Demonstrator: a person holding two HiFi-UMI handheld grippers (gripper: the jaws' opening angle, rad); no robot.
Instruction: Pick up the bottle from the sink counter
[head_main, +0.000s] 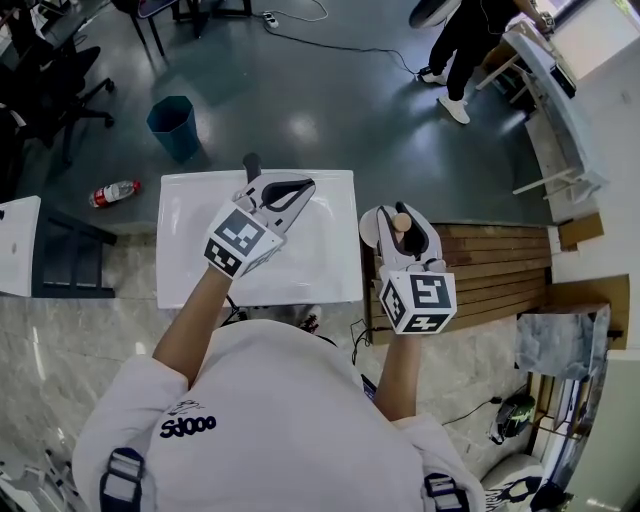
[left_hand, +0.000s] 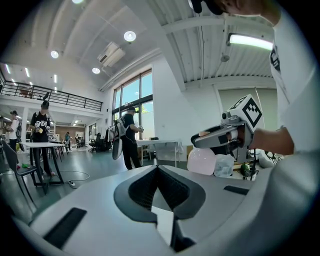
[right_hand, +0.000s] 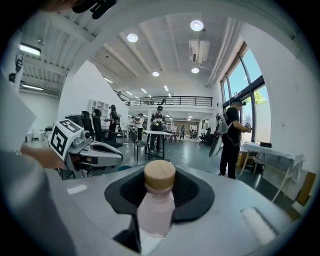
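Grippers held forward on bent forearms. The right gripper (head_main: 403, 224) grasps the pink, wooden-capped bottle (right_hand: 157, 206) above the wooden counter (head_main: 500, 265). The left gripper (head_main: 277, 194) has its jaws together and empty, above the white sink (head_main: 330, 272). Beyond lie a grey floor (head_main: 310, 95) and a blue bin (head_main: 175, 126).

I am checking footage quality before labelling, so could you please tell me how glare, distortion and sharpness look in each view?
Head view: even light, soft lamp glare on the glossy floor, mild curving at the edges. Left gripper view: heavy fisheye, black corners, very bright windows. Right gripper view: same fisheye, glaring ceiling lamps, yet the bottle looks fairly sharp.
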